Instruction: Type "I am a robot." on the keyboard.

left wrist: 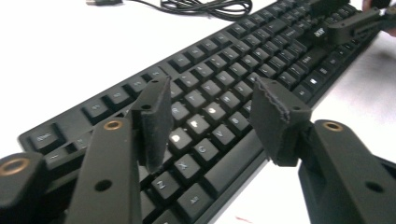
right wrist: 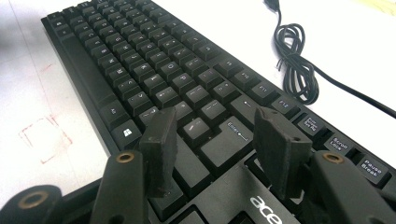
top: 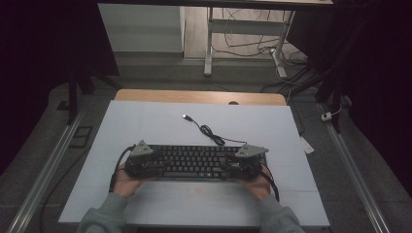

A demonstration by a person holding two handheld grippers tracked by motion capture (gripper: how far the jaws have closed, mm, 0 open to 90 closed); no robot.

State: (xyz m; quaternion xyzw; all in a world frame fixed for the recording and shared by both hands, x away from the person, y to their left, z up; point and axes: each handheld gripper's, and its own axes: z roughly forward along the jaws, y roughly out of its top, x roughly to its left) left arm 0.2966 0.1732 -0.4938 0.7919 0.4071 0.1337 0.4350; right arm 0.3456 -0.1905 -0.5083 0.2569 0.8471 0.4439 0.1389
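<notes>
Now black keyboard (top: 194,161) lies lower centre of frame on white table (top: 145,126). Left gripper (left wrist: 212,123) and right gripper (right wrist: 217,142) over its ends, jaws spread, apparently gripping nothing. Cable (top: 209,131) coiled behind.

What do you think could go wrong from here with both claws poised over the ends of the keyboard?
1. The left claw and right claw hang open just above the keys, so lowering either may press keycaps instead of taking the keyboard by its edge.
2. The bundled cable lies loose behind it and might drag or snag if the keyboard is moved.
</notes>
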